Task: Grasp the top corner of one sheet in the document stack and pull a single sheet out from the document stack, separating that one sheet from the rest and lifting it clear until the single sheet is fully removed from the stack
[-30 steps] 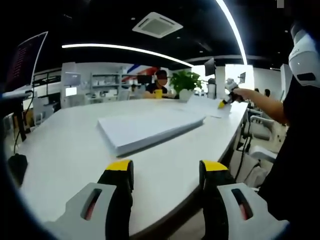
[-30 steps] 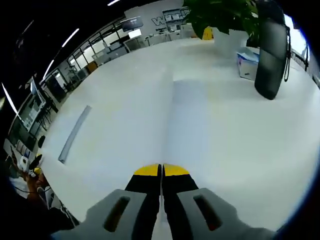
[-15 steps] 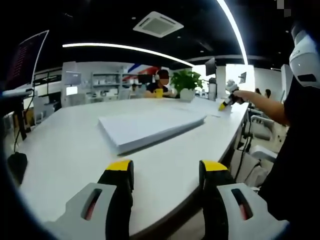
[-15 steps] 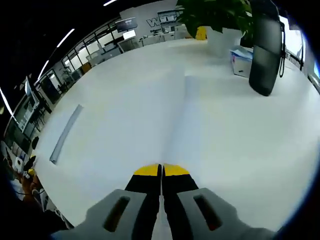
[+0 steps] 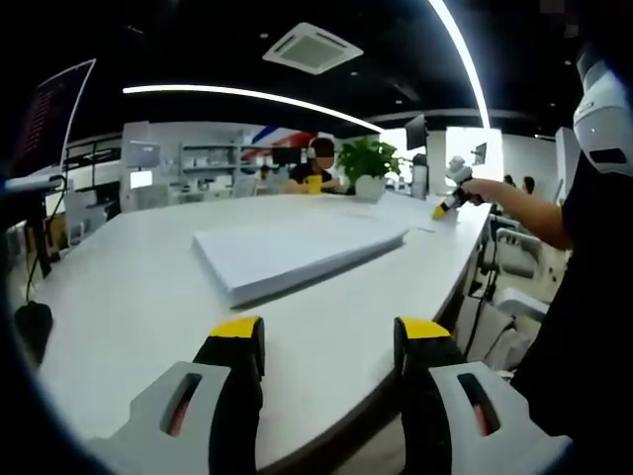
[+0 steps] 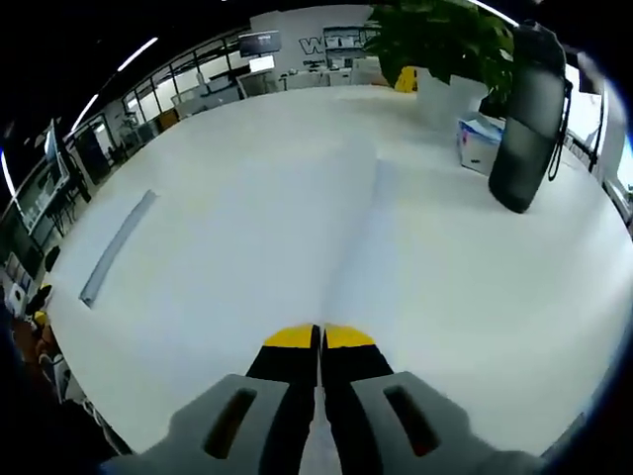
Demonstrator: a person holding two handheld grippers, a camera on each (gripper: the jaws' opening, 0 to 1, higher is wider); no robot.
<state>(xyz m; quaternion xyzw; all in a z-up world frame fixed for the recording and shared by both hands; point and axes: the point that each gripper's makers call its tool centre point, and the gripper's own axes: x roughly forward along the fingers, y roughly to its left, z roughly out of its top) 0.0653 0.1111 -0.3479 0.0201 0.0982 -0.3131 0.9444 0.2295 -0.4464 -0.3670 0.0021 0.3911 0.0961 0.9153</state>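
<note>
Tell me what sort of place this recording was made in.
Most likely an open-plan office: a large white table holding a document stack, a ceiling air-conditioning unit, and shelving behind.

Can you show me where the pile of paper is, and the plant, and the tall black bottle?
document stack (image 5: 297,255): left gripper view, middle of the top sheet.
plant (image 6: 440,38): right gripper view, on its leaves.
black bottle (image 6: 529,119): right gripper view, mid-body.

Left gripper (image 5: 329,341) jaws spread wide and level, right gripper (image 6: 319,339) jaws pressed together, arm outstretched
</note>
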